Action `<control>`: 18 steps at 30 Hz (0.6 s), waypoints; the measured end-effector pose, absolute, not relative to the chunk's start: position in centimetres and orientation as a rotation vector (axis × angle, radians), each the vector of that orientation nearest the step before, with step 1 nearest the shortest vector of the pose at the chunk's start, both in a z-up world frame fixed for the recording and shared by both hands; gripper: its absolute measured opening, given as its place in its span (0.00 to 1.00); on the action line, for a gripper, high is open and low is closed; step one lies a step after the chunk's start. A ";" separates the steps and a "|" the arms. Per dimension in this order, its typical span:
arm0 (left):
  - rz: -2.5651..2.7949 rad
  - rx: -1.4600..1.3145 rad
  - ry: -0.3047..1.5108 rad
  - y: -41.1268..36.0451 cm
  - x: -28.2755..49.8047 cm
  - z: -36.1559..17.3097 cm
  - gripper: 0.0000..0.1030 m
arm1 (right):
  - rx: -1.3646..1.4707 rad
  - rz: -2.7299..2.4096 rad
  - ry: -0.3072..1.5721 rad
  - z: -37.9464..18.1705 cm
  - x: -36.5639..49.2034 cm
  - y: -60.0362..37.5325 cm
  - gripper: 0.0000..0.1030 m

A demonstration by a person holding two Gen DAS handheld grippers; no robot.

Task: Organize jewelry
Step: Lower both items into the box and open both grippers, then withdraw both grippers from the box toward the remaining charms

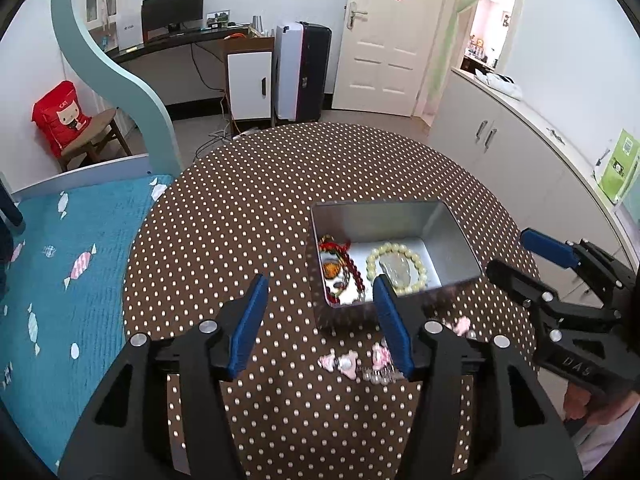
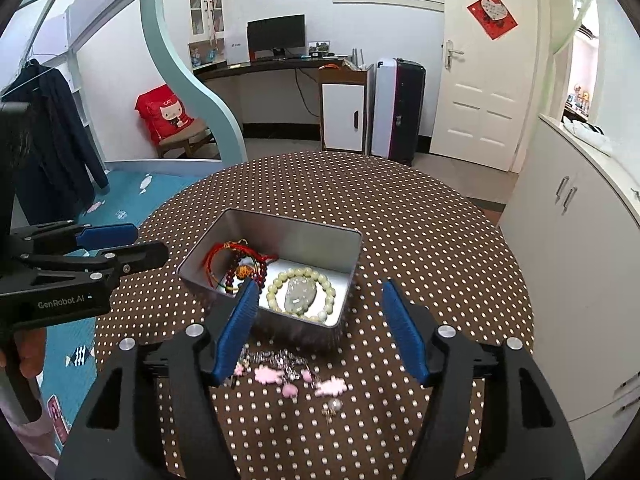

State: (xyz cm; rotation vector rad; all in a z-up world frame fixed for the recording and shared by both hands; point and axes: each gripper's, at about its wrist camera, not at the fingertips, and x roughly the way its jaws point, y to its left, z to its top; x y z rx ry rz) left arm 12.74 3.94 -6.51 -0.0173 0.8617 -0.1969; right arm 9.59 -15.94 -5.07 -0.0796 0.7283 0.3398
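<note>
Cream bead bracelet [image 2: 301, 294] rings pale pendant [image 2: 297, 293] inside metal tin [image 2: 280, 226]; both claws gape, empty.

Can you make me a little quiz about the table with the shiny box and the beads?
1. True or false: the tin box has its lid on.
2. Where does the pink jewelry lie? A in the box, B on the tablecloth, C on the floor.
3. What lies inside the ring of the pale bead bracelet?

Key: 1 false, it is open on top. 2 B, in front of the box. 3 a pale carved pendant.
</note>
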 end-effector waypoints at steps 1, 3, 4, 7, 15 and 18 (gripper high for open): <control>-0.199 -0.017 0.866 3.9 12.4 -6.6 0.54 | -0.076 0.335 0.728 -5.1 9.3 -16.2 0.69; -0.202 -0.015 0.872 3.9 11.6 -6.9 0.55 | -0.070 0.323 0.733 -5.4 8.7 -16.5 0.78; -0.205 -0.013 0.878 3.9 11.3 -7.1 0.59 | -0.068 0.317 0.740 -5.6 8.4 -16.7 0.81; -0.216 -0.012 0.900 3.9 10.5 -8.2 0.62 | -0.068 0.305 0.768 -6.6 7.6 -17.1 0.84; -0.234 -0.033 1.008 3.9 10.1 -13.1 0.61 | -0.054 0.289 0.868 -9.6 6.7 -17.3 0.86; -0.239 -0.095 1.020 4.8 10.7 -14.2 0.50 | -0.056 0.297 0.889 -10.3 6.5 -17.1 0.86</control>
